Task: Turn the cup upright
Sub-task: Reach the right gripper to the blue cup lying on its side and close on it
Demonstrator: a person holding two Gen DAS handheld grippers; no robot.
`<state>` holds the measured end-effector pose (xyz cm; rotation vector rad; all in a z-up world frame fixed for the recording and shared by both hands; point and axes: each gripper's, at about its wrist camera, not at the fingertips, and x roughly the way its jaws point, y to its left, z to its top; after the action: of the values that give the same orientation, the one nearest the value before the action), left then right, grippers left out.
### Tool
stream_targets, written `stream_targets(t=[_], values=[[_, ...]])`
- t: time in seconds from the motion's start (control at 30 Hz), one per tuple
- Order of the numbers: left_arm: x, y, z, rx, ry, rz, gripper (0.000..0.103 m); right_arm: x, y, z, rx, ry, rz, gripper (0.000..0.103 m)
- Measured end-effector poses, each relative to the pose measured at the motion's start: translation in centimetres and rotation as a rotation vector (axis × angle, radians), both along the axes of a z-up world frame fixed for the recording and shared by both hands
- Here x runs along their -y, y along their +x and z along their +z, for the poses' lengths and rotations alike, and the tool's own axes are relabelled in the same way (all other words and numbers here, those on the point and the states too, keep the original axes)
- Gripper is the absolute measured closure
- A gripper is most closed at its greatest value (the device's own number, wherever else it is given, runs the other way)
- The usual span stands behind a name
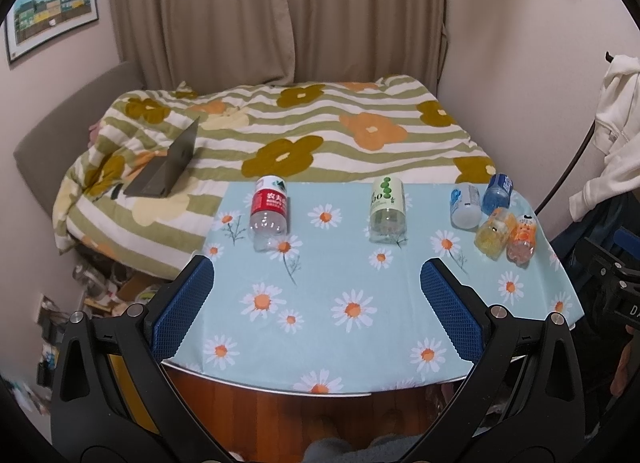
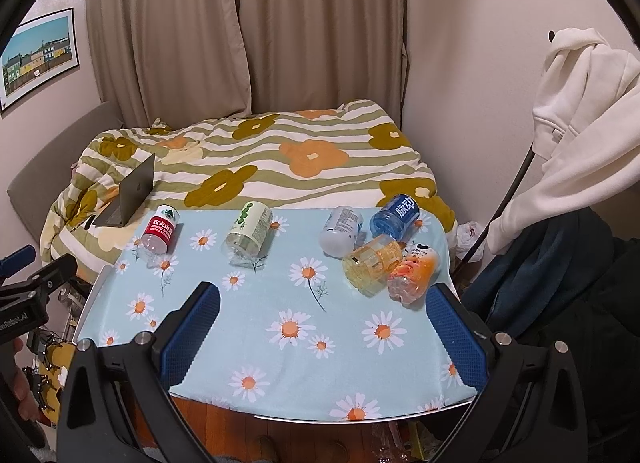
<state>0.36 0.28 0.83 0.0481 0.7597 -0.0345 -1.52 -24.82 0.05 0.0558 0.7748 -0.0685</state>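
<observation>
Several cut-off plastic bottle cups lie on their sides on the daisy-print tablecloth [image 1: 320, 303]. A red-label cup [image 1: 269, 214] lies at the far left and a green-dotted cup [image 1: 387, 210] at the far middle. A white cup [image 1: 466, 205], a blue cup [image 1: 497, 193], a yellow cup [image 1: 495, 233] and an orange cup [image 1: 522, 239] cluster at the far right. In the right wrist view they show as red [image 2: 160, 230], green-dotted [image 2: 250, 232], white [image 2: 342, 230], blue [image 2: 395, 215], yellow [image 2: 372, 265] and orange [image 2: 412, 273]. My left gripper [image 1: 318, 269] and right gripper [image 2: 326, 299] are open, empty, above the table's near edge.
A bed with a striped flower quilt [image 1: 320, 127] and a half-open laptop [image 1: 168, 171] lies behind the table. A white hoodie [image 2: 584, 135] and dark clothes hang at the right. Clutter lies on the floor at the left [image 1: 104, 287]. Curtains [image 1: 280, 11] hang behind.
</observation>
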Motion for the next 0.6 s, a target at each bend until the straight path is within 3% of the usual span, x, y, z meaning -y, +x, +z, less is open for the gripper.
stream_targets(t=[0.33,0.6], values=[[-1.2,2.3,-1.3,-0.084,0.005,-0.094,0.000,0.7,1.6,0.4,-0.070,0.110,-0.109,0.000],[-1.0,5.5,-3.9,-0.167,0.004,-0.079,0.000,3.0,5.7,-0.6,-0.122,0.179,-0.182,0.000]])
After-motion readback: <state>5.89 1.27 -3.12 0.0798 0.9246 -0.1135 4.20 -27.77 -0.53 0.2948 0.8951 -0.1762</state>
